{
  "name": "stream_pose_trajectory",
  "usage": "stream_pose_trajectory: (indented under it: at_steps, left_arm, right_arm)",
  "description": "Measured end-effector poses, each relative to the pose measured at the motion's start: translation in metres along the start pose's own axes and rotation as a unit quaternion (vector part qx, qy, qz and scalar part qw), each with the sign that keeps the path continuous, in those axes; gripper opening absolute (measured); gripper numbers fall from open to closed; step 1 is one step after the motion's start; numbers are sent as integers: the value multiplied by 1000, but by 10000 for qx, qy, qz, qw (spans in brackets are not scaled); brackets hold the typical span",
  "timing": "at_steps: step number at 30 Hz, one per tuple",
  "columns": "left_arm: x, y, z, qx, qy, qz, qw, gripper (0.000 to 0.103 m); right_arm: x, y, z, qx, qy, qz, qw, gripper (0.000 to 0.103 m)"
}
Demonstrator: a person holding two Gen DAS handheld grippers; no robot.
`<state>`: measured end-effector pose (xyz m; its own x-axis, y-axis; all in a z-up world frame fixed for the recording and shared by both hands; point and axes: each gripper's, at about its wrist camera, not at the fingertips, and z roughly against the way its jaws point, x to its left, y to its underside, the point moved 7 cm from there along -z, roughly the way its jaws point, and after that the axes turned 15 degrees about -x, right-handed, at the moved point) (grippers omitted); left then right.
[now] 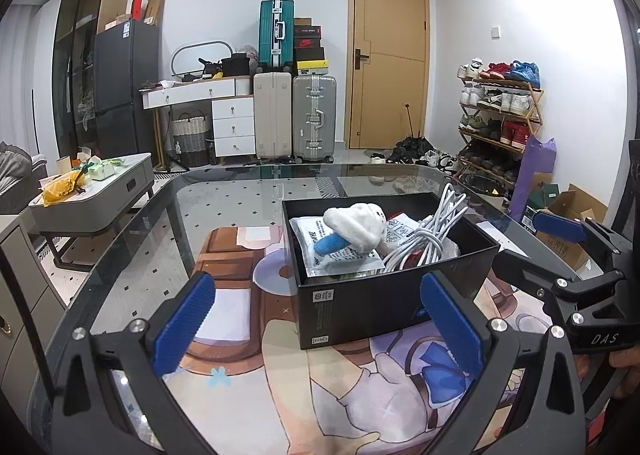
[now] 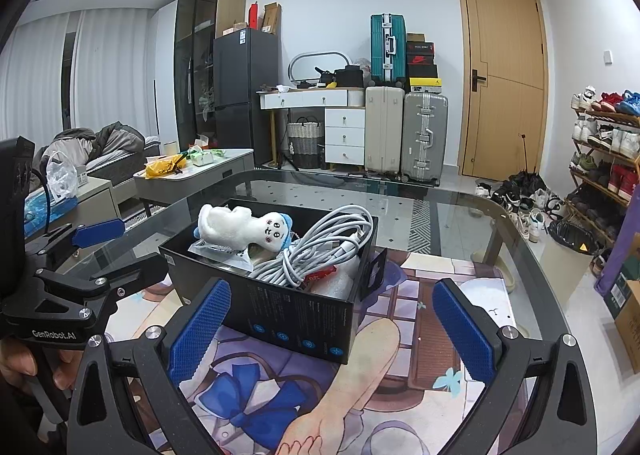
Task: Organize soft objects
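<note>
The black box [image 1: 384, 295] stands open on the glass table [image 1: 224, 199], on top of a printed cartoon mat [image 1: 248, 355]. Inside the box lies a white plush toy [image 1: 360, 225] with blue parts, resting on a flat white packet [image 1: 320, 251] that has printed text. Beside the toy, on the side toward the right gripper, there is a bundle of white cable [image 1: 428, 243], and under the cable a small red wrapper [image 2: 320, 275] and some bubble wrap [image 2: 336, 283] are partly visible.

The left gripper [image 1: 320, 339] has its blue fingers spread wide apart and holds nothing; the box stands just ahead of them, nearer to the right finger. The right gripper [image 2: 332, 331] is also spread wide and empty, and the near corner of the box lies between its fingers without touching them.

The bottom of the box is hidden by its contents. The text on the packet and on the box sides is too small to read. On the right gripper body "DAS" is written, and on the left gripper body "GenRobot.AI".
</note>
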<state>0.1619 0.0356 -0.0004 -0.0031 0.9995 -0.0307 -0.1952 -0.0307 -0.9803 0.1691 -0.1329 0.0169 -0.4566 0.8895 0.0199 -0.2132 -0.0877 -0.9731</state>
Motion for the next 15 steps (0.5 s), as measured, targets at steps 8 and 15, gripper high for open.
stream_pose_trajectory:
  at_steps: [8, 15]
  left_arm:
    - [-1, -2, 0, -18, 8, -11, 10000, 103]
    - [-1, -5, 1, -40, 10, -15, 10000, 103]
  right_arm:
    - [0, 0, 0, -1, 1, -1, 10000, 102]
    - [0, 0, 0, -7, -1, 2, 10000, 102]
